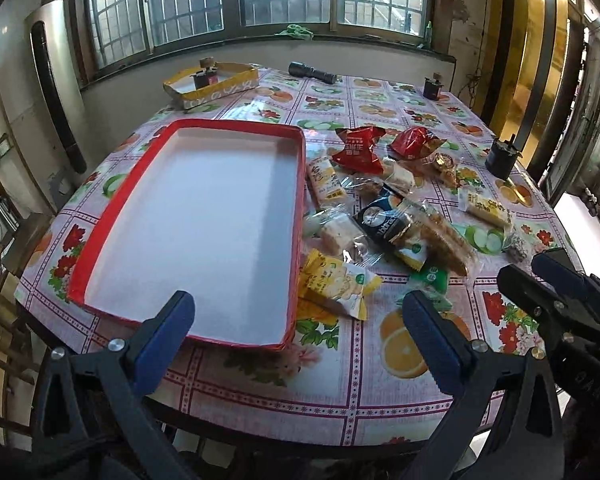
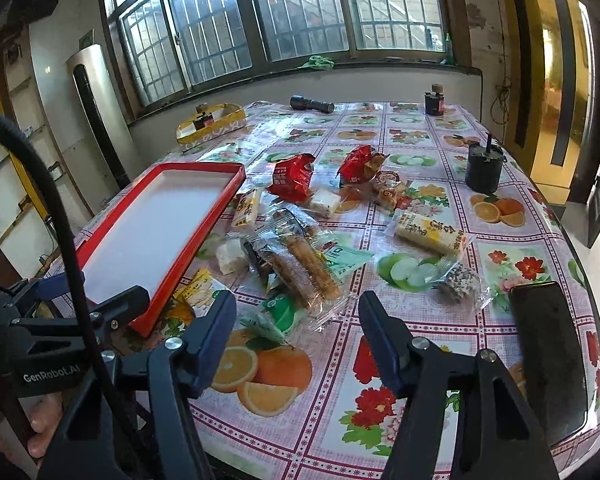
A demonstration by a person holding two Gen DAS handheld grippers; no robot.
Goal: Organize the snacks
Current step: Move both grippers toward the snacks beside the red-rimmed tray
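Sitting left of the snack pile, the red tray holds nothing, and left gripper and right gripper gape wide, holding nothing.

Black slab cut off at frame edge

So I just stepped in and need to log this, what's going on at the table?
A person holds a pair of tongs in each hand, and both the left tongs and right tongs are open and empty above the floral tablecloth. The red-rimmed white tray has nothing in it. The wrapped snacks, like the red crinkled packet and yellow cracker packet, lie in a loose pile beside it, so sorting hasn't begun.
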